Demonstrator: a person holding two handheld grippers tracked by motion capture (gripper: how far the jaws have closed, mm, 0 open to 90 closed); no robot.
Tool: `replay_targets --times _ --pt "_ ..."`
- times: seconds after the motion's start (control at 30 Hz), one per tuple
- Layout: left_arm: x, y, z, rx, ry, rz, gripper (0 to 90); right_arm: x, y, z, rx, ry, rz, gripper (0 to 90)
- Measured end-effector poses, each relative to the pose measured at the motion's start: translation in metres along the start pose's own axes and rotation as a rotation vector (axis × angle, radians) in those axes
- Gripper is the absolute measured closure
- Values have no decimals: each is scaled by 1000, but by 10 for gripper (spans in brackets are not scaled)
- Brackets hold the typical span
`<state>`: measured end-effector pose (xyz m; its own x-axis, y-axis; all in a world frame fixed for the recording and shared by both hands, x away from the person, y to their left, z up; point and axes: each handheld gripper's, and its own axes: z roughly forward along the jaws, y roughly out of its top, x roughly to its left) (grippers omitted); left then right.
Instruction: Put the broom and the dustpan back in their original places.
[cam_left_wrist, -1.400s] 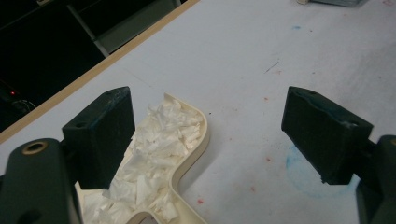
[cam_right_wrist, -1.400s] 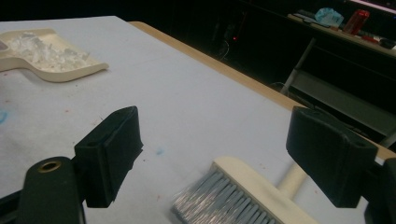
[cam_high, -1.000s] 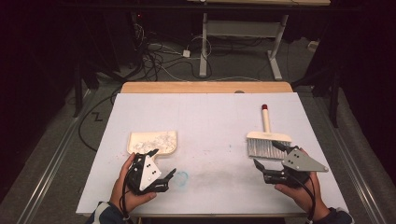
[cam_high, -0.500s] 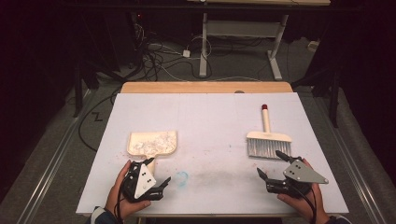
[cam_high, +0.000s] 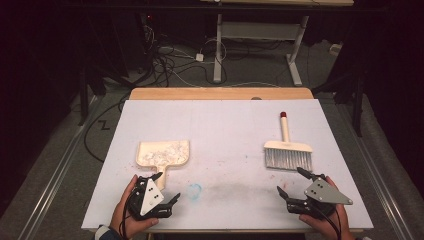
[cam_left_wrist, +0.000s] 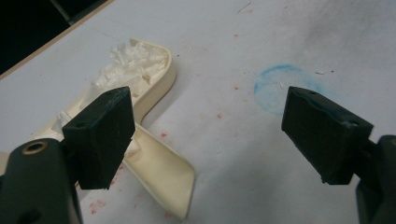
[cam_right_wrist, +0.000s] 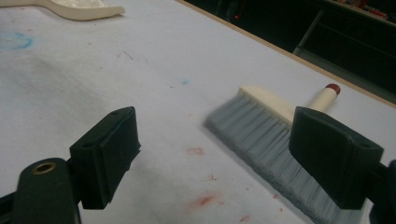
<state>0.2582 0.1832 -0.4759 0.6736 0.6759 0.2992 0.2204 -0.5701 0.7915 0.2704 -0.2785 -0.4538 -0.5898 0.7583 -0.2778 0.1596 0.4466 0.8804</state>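
The left gripper view resolves white scraps (cam_left_wrist: 135, 60) heaped in the dustpan (cam_high: 163, 153), its handle toward 6 o'clock. Since a second ago, both grippers have drawn back toward the table's (cam_high: 220, 130) near edge. The left gripper (cam_high: 167, 187) and right gripper (cam_high: 291, 182) gape wide, empty. The brush (cam_high: 287, 150) lies at 3 o'clock, handle toward 12.

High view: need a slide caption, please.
Open grippers, left and right, flank a scrap-filled dustpan and brush.
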Motion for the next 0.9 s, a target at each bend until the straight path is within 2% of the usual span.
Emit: replay_targets --times 0.13,0.27,0.43,0.9 --pt "2 0 0 -10 -3 -21 164 2 1 -1 -1 5 0 170" --pt "2 0 2 5 -7 -6 164 3 1 -2 -1 2 -2 170" --pt "2 1 2 8 -6 -5 164 4 0 0 6 13 3 171" --pt "1 1 2 10 -4 -4 164 4 1 -1 1 10 -4 170"
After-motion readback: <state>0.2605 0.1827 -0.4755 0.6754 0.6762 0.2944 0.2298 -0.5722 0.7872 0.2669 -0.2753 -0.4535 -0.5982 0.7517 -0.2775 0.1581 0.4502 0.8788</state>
